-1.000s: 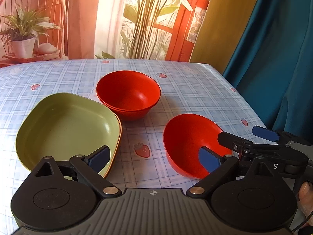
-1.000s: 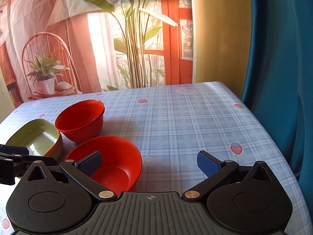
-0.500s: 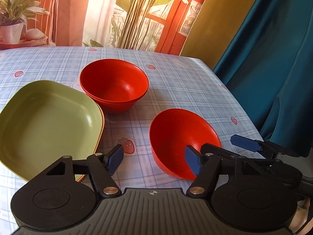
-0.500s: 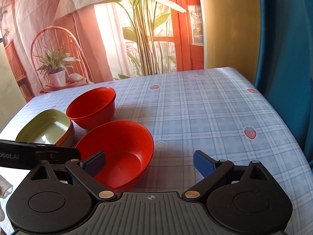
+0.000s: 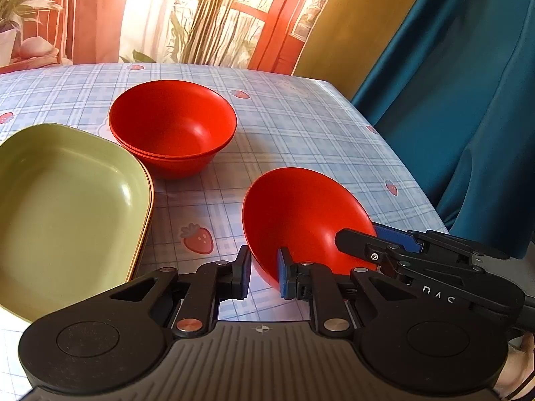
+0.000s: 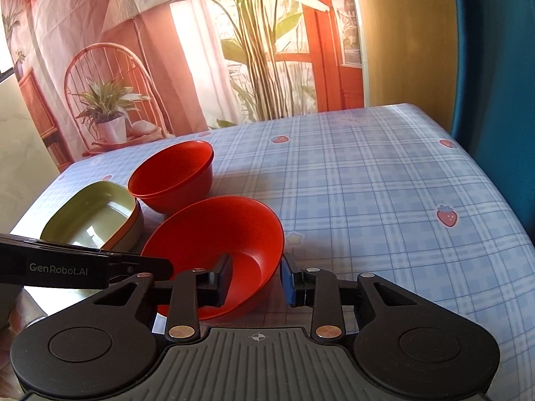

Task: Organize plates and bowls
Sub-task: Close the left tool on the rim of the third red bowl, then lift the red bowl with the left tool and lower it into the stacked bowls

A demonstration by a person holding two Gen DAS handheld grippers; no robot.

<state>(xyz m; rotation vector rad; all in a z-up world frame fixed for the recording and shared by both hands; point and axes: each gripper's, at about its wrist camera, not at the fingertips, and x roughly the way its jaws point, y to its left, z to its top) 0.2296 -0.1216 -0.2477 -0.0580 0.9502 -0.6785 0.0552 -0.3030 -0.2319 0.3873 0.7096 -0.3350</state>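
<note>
Loose red bowl [image 5: 301, 214], near the tabletop's front edge: its rim is clamped by left gripper [image 5: 264, 275] and right gripper [image 6: 255, 279], jaws just closed; stacked red bowls [image 5: 172, 127] lie beyond.

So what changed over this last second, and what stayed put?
Both grippers' jaws have just been closing on the near red bowl: the left gripper now pinches its near rim, the right gripper its right rim. The stacked red bowls and green plate have not moved on the table.

Warm bright light, sharp, fisheye-bent edges
</note>
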